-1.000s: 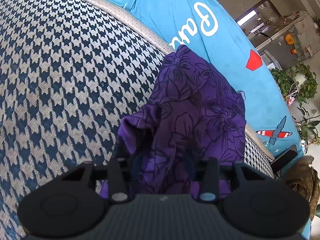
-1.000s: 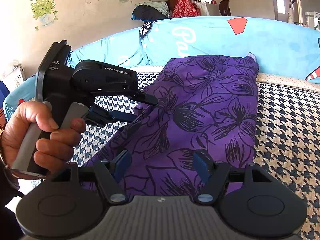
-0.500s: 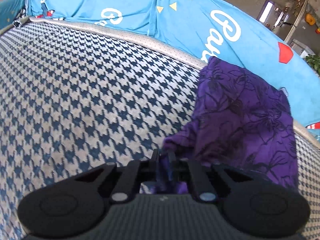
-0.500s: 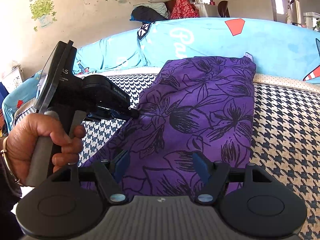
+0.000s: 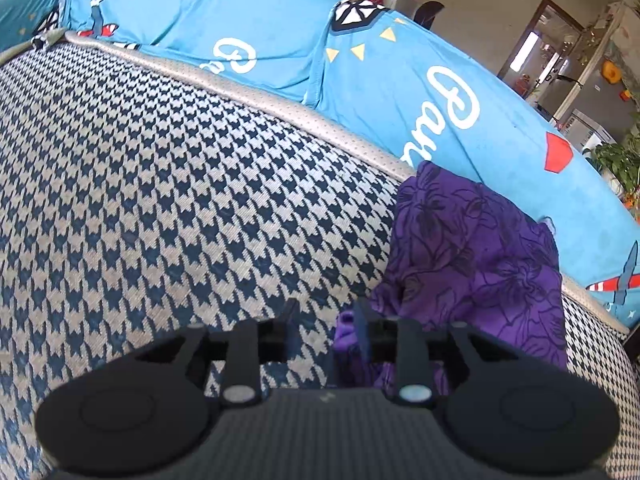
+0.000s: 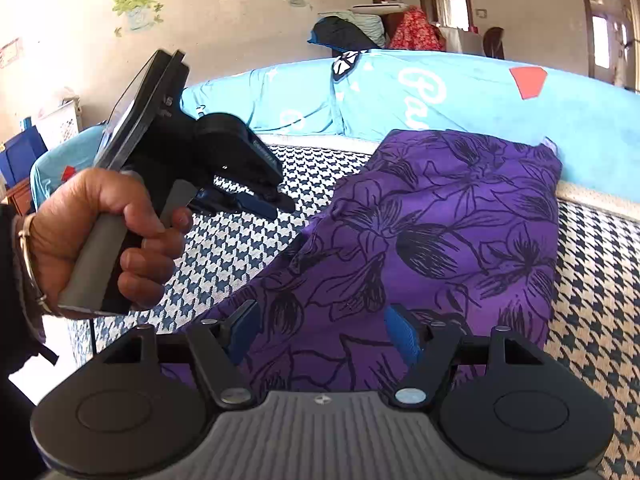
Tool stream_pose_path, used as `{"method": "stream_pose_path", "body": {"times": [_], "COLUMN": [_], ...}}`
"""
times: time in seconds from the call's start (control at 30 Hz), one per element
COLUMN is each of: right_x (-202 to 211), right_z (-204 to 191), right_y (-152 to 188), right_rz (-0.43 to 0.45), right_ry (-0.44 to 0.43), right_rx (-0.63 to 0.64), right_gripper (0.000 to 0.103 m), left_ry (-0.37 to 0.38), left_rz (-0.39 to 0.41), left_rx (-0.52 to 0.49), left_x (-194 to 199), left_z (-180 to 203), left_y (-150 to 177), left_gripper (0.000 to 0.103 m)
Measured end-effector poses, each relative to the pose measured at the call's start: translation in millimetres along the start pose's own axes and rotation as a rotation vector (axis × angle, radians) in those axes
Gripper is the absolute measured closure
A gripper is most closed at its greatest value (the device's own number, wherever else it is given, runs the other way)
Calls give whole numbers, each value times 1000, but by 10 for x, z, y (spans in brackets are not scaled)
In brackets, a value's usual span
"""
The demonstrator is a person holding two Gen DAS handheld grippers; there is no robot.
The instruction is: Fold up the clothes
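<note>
My left jaws [image 5: 326,326] are opening, cloth [image 6: 432,232] edge at the 3 o'clock finger; right jaws [image 6: 322,334] wide, empty — folding unfinished, cloth rumpled on the sofa [image 5: 160,184].

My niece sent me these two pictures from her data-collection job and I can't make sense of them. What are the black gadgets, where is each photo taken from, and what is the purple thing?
There is no robot here: a person holds a hand-held two-finger gripper in each hand, and each carries a wide-angle camera looking along its fingers. One picture comes from the left gripper, the other from the right gripper; the right view also shows the person's hand holding the left one. The purple thing is a purple floral garment lying on a houndstooth-patterned sofa seat, its far end against the blue sofa cover. The left jaws are opening, with a bit of purple cloth beside one finger. The right jaws stand open over the garment, holding nothing.
</note>
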State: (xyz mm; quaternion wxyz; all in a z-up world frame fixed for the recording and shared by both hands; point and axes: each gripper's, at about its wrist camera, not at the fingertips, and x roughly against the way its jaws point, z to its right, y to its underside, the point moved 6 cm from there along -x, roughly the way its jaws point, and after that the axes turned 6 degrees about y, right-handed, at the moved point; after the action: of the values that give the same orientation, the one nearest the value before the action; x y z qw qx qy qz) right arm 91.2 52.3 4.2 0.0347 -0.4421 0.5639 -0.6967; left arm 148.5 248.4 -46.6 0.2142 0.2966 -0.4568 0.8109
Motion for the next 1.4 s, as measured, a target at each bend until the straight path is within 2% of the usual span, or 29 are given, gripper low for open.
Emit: {"method": "stream_pose_path", "body": {"times": [0.1,0.17,0.2,0.27,0.37,0.4,0.47,0.6,0.67,0.73,0.83,0.9,1.1,1.27,1.4], "right_x": [-67,-131,-162,-228,-331,-376,-472,-663,-744,-747,-726,-723,-640,-444,-302], "right_z": [-96,-131,-134,-108,-54,-40,-15,-69,-166,-295,-466,-527,-481,-340,-79], "right_y": [-24,-53,-67,-109,-160,-170,-183,-126,-72,-54,-22,6,10,-22,-60], "right_rz": [22,31,35,45,57,58,55,13,-18,-13,-11,-12,-64,-93,-97], "right_ry": [0,15,26,39,53,61,78,69,27,-22,-114,-119,-234,-257,-175], "right_rx": [45,65,71,67,47,46,47,85,126,178,223,247,168,158,151], "right_gripper": [46,48,52,57,59,61,62,64,64,71,73,73,73,71,69], "left_ry": [-7,-22,-30,-55,-100,-114,-141,-126,-114,-111,-88,-57,-16,6,-1], "left_rz": [2,-8,-13,-14,6,12,34,57,65,76,78,62,25,4,-12], "left_rx": [-18,-13,-11,-9,-22,-24,-22,-14,-23,-38,-57,-63,-69,-68,-82], "left_x": [34,47,54,78,186,219,301,439,472,494,505,484,399,333,256], "left_z": [69,71,72,69,41,33,12,12,45,84,159,214,369,484,573], "left_y": [9,29,40,50,34,24,1,-27,-41,-55,-62,-45,22,76,117], "left_gripper": [47,40,29,14,9,4,2,0,0,0,0,0,0,0,0]}}
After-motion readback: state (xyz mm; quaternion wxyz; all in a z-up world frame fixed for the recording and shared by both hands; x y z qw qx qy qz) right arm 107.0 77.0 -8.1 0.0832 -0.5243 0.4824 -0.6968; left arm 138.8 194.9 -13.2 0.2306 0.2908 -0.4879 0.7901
